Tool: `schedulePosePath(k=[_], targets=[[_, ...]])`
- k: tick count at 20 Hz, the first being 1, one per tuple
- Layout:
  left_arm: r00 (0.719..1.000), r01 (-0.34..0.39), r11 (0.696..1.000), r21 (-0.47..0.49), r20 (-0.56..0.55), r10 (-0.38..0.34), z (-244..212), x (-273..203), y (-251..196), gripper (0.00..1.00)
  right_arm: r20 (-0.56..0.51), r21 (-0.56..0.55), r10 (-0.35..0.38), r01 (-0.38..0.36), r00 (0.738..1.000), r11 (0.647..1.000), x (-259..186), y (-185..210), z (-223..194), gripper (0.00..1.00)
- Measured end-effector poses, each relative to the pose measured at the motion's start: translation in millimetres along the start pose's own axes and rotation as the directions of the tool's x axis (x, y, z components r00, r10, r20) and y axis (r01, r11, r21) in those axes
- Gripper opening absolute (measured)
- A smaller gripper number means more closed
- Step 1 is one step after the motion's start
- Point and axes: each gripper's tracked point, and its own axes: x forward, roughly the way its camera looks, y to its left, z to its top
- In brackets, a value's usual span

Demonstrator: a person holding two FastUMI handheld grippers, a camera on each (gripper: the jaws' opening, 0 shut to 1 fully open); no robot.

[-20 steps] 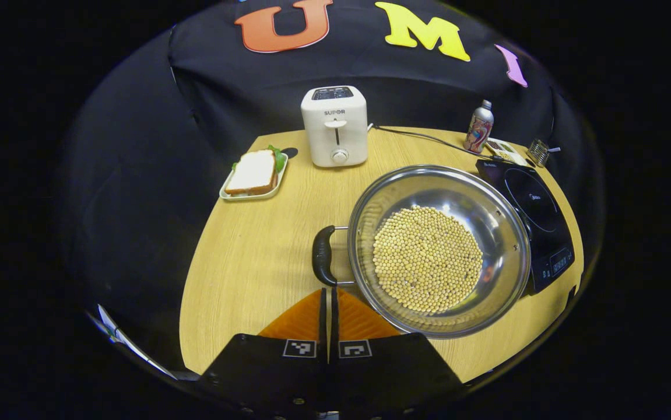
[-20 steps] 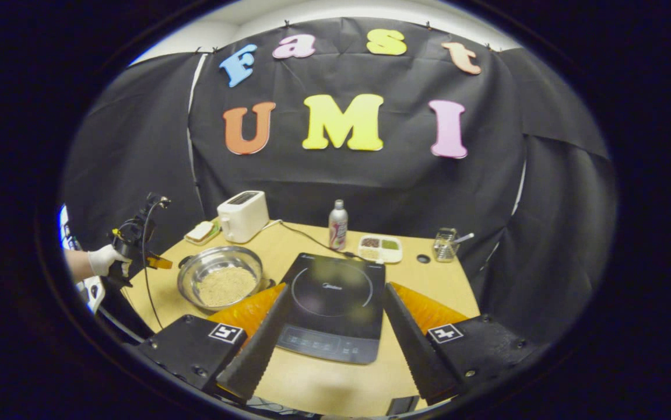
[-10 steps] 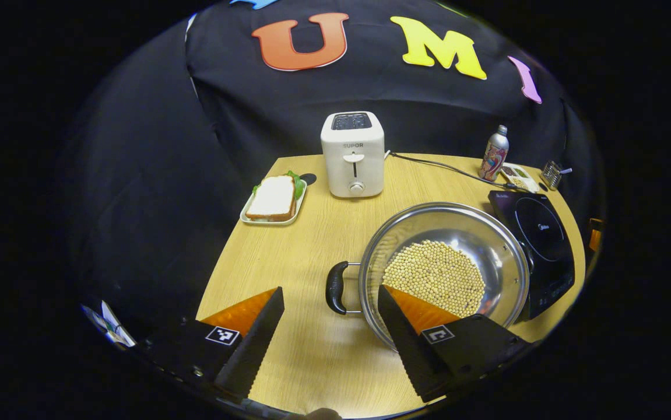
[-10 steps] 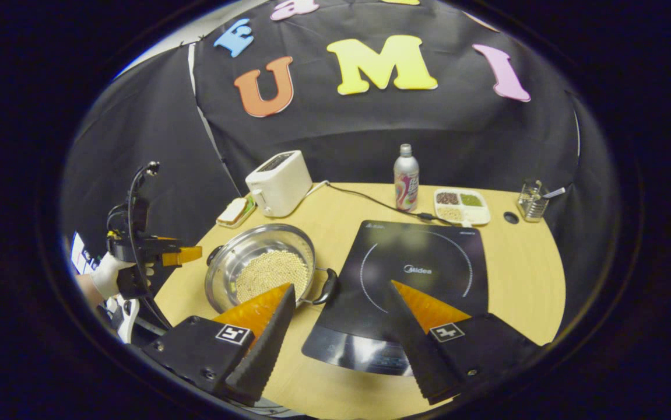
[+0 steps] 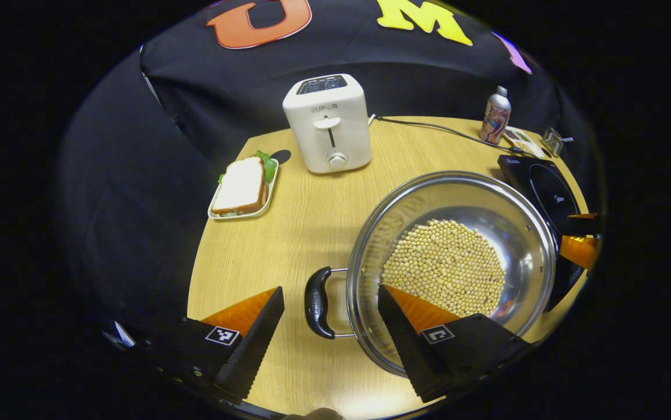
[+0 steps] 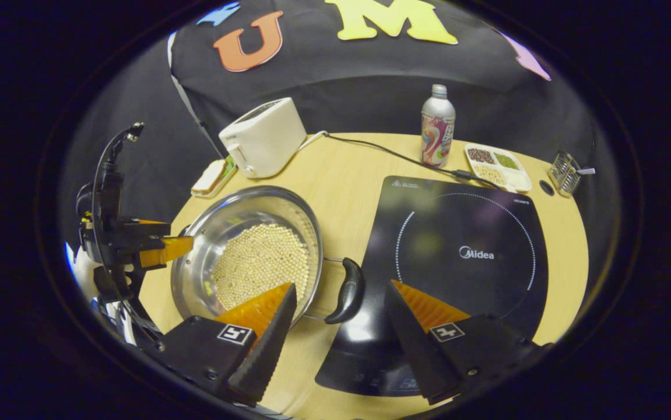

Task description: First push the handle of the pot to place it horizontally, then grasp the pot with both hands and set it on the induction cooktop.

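Holding both grippers spread wide, we flank the pot (image 5: 452, 268) near the table's (image 5: 288, 233) front edge: the left gripper (image 5: 330, 332) straddles its near handle (image 5: 316, 303), the right gripper (image 6: 340, 326) straddles the other handle (image 6: 347, 291), which overlaps the cooktop's (image 6: 463, 256) edge. Neither grips yet.

Table (image 5: 288, 233) (pot (image 5: 522, 233), toaster (image 5: 327, 123))

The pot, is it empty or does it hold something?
Not empty: the pot holds a layer of small pale beans covering its bottom.
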Motion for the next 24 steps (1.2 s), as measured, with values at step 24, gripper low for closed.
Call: schedulePosePath(k=[24], targets=[[0.947,0.2,0.965,-0.168,-0.221,-0.234,-21.9,44.6,-24.2,0.71,-0.242,0.016,-0.163,0.171,0.956,0.985,29.2,1.6,-2.0,0.64]])
